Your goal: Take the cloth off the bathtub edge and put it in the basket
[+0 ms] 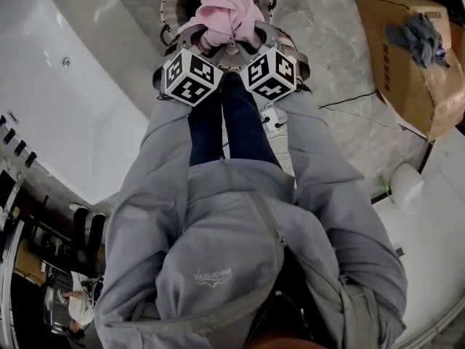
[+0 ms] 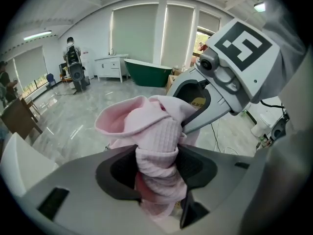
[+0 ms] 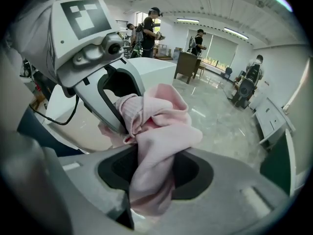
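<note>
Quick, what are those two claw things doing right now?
Left gripper: closed on the pink cloth.
Right gripper: closed on the same pink cloth.

The left gripper (image 1: pixel 202 48) and right gripper (image 1: pixel 253 43), side by side, clutch the bunched pink cloth (image 1: pixel 227 7) above the round basket (image 1: pixel 166 9), far ahead. The white bathtub (image 1: pixel 65 115) curves along the left.

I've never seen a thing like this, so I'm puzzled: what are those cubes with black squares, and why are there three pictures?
A person holds two tools, each a hand-held gripper with two jaws; the cubes belong to them. One picture comes from a camera on the person's head, looking down. The others come from cameras on the left hand-held gripper and the right hand-held gripper. Both pinch one pink ribbed cloth over a round grey basket, beside a white bathtub.
</note>
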`<state>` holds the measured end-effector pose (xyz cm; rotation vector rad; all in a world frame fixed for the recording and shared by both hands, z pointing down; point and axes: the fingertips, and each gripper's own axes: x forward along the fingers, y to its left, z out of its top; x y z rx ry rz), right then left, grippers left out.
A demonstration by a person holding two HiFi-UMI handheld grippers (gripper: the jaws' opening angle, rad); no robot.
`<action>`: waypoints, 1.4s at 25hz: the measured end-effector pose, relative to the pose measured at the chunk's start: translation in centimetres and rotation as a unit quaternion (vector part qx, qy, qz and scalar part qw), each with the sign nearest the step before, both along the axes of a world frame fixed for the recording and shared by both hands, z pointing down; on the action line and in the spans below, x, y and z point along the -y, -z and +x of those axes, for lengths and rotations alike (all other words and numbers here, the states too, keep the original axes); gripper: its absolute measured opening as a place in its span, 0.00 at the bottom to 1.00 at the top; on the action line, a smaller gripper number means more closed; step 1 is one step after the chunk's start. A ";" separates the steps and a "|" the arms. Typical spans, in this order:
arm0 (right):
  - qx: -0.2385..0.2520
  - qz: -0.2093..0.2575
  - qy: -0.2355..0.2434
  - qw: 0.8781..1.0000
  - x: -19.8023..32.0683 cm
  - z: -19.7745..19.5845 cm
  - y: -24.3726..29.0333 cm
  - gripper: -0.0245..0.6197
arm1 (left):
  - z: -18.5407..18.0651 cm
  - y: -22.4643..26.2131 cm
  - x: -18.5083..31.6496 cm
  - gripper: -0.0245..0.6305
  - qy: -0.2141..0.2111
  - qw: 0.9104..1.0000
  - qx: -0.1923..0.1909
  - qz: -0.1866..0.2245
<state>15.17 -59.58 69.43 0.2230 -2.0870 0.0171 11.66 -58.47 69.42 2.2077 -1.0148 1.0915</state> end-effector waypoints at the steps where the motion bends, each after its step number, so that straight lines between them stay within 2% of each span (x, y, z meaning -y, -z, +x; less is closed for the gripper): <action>1: -0.006 -0.010 -0.007 1.000 0.0 0.1 -0.5 0.29 | -0.3 -0.6 -0.1 0.37 0.005 1.000 0.006 -0.010; 5: -0.036 -0.034 -0.049 0.998 0.3 1.4 -2.3 0.40 | -2.1 -2.4 -0.7 0.41 0.042 0.998 0.018 -0.049; 8: -0.046 -0.041 -0.057 0.996 0.2 2.0 -2.6 0.44 | -3.3 -2.7 -1.0 0.42 0.064 0.996 0.015 -0.064; 19: -0.031 -0.023 -0.041 0.998 -1.2 0.6 -0.4 0.44 | -4.1 -0.6 -1.3 0.42 0.081 0.996 0.022 -0.035; 20: -0.022 -0.019 -0.045 0.999 -1.2 0.4 0.2 0.42 | -4.1 -0.1 -1.4 0.42 0.082 0.996 0.022 -0.028; 21: -0.013 -0.012 -0.050 0.999 -1.0 0.2 0.9 0.40 | -4.2 0.5 -1.4 0.37 0.085 0.996 0.023 -0.019; 23: 0.001 0.012 -0.057 0.998 -0.7 -0.1 2.6 0.27 | -4.6 1.9 -1.3 0.15 0.092 0.995 0.026 0.001; 24: 0.006 0.026 -0.057 0.998 -0.5 -0.2 3.6 0.21 | -4.8 2.7 -1.2 0.12 0.095 0.995 0.026 0.011; 26: 0.017 0.050 -0.059 0.997 -0.3 -0.5 5.6 0.12 | -5.2 4.6 -1.2 0.08 0.101 0.994 0.023 0.027; 29: 0.038 0.076 -0.071 0.994 0.4 -0.7 8.9 0.05 | -5.6 7.8 -0.8 0.05 0.105 0.993 0.021 0.057; 35: 0.073 0.106 -0.093 0.987 0.9 -0.7 15.8 0.05 | -4.9 15.2 -0.1 0.05 0.102 0.988 0.020 0.116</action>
